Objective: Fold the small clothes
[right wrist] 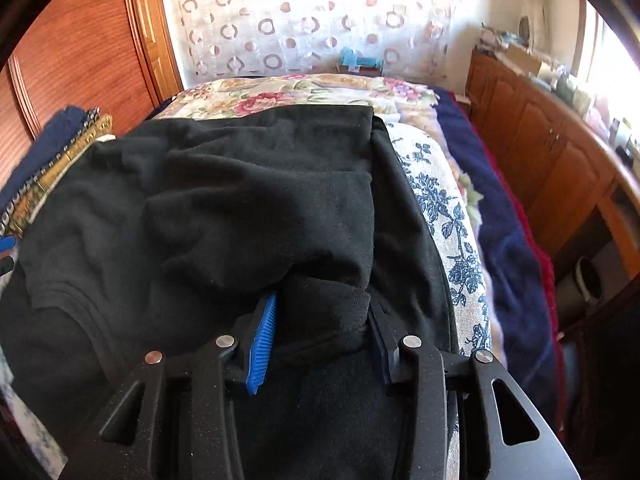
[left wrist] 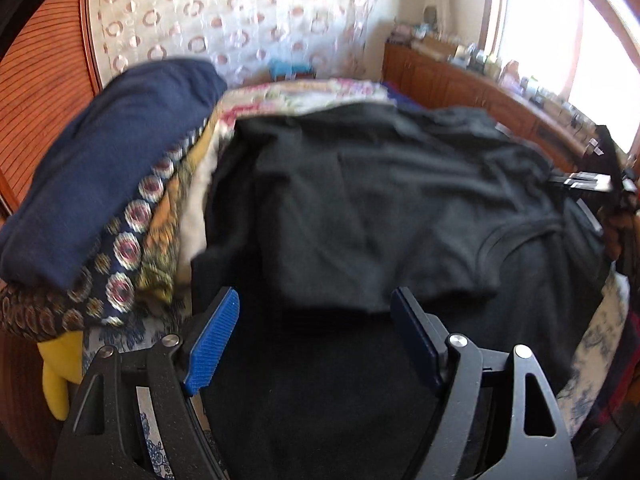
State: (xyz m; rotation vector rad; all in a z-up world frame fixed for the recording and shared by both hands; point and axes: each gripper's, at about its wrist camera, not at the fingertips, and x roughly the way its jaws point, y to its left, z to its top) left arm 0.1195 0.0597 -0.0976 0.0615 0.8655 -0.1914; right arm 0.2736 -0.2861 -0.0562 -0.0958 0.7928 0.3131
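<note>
A black T-shirt (left wrist: 380,200) lies spread on the bed, partly folded, its collar toward the right in the left wrist view. It also fills the right wrist view (right wrist: 240,208). My left gripper (left wrist: 316,304) is open and empty, its blue pads just short of the shirt's near edge. My right gripper (right wrist: 320,312) has a bunched fold of the black shirt between its pads and looks closed on it. The right gripper also shows at the far right of the left wrist view (left wrist: 588,182).
A stack of folded clothes (left wrist: 108,200) with a navy piece on top sits left of the shirt, and shows in the right wrist view (right wrist: 48,152). A floral bedspread (right wrist: 448,216) covers the bed. A wooden cabinet (right wrist: 560,168) stands right, a wooden wardrobe (right wrist: 80,52) left.
</note>
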